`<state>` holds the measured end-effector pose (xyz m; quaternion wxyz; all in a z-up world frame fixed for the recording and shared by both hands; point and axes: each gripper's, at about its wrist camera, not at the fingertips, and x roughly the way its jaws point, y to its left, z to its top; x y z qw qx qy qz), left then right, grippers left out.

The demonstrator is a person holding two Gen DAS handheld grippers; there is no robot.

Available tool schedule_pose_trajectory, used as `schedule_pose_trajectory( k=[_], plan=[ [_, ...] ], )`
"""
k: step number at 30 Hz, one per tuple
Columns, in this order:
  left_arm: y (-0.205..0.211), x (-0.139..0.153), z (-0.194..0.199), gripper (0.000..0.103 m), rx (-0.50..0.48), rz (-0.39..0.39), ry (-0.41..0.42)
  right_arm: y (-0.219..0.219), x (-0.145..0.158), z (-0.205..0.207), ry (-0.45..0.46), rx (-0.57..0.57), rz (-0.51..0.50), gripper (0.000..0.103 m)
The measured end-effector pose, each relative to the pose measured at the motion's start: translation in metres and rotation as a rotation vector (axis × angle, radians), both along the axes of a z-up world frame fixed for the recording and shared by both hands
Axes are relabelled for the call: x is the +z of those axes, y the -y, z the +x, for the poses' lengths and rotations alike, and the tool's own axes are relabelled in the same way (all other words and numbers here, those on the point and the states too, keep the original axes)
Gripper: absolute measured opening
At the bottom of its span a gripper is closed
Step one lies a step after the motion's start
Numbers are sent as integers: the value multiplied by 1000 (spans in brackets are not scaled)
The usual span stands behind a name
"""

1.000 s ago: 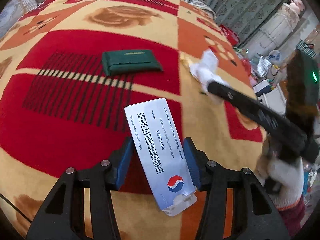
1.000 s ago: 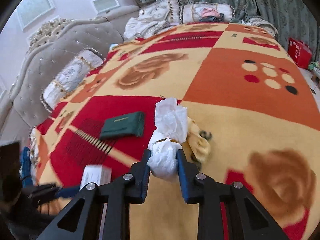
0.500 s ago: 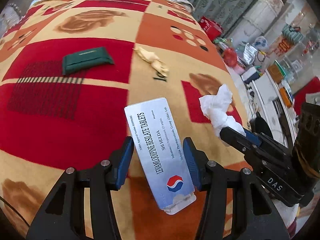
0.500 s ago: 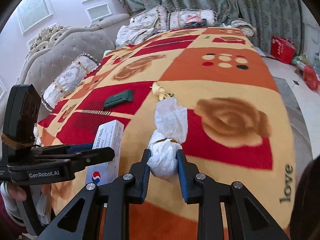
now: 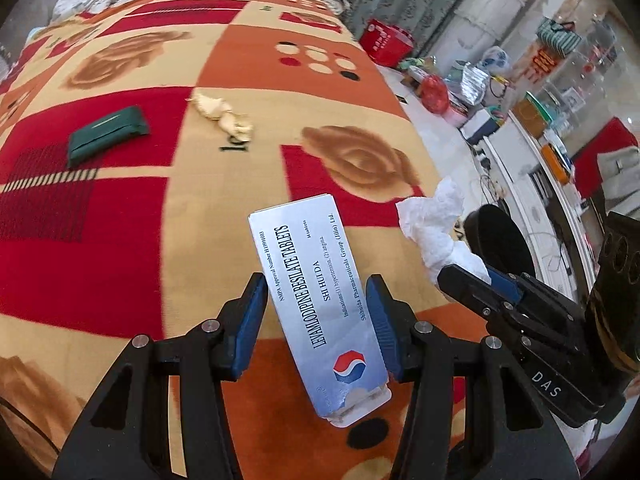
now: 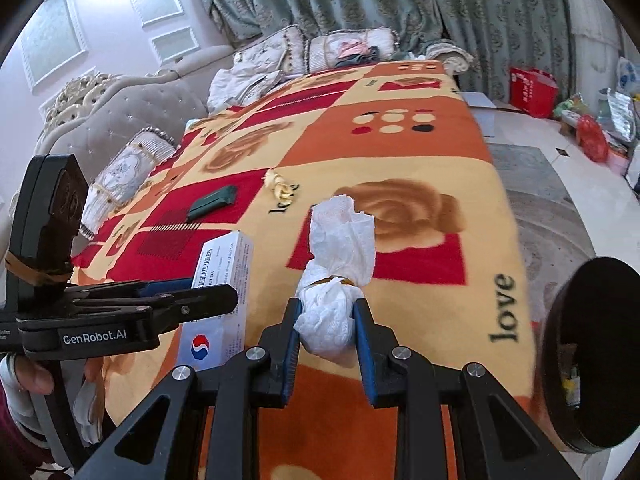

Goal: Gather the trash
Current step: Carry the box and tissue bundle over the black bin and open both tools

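My left gripper (image 5: 316, 320) is shut on a white tablet box (image 5: 316, 296), held above the near end of the bed. My right gripper (image 6: 326, 336) is shut on a crumpled white tissue (image 6: 336, 272); it shows in the left wrist view (image 5: 464, 276) with the tissue (image 5: 436, 228) just right of the box. The left gripper (image 6: 224, 300) and box (image 6: 224, 280) show at the left of the right wrist view. A black round bin (image 6: 592, 352) stands at the bed's near right corner, also seen in the left wrist view (image 5: 500, 240). A yellow crumpled scrap (image 5: 224, 118) lies mid-bed.
A dark green pouch (image 5: 106, 134) lies on the patterned blanket (image 5: 140, 240) left of the scrap. Pillows (image 6: 348, 46) and a padded headboard (image 6: 112, 120) line the far and left sides. Red bags (image 5: 386, 40) and clutter stand on the floor to the right.
Both grippers have drawn back toward the foot of the bed with their loads. The black bin has come into view at the right. The scrap and pouch now lie farther away.
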<state>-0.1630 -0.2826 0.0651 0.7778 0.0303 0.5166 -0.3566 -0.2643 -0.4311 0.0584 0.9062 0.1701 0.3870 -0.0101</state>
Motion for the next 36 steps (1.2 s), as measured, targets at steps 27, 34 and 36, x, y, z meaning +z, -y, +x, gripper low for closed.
schedule_pose_trajectory(
  k=[27,34,36],
  plan=[
    [91,2,-34,49,-148,18,29,68,0,-59,-8,-175,16,25],
    [113,3,-41,49,-174,19,32,87,-1,-71,-10,-214,17,25],
    [119,3,-42,49,-182,18,32,93,-1,-76,-9,-229,18,25]
  ],
)
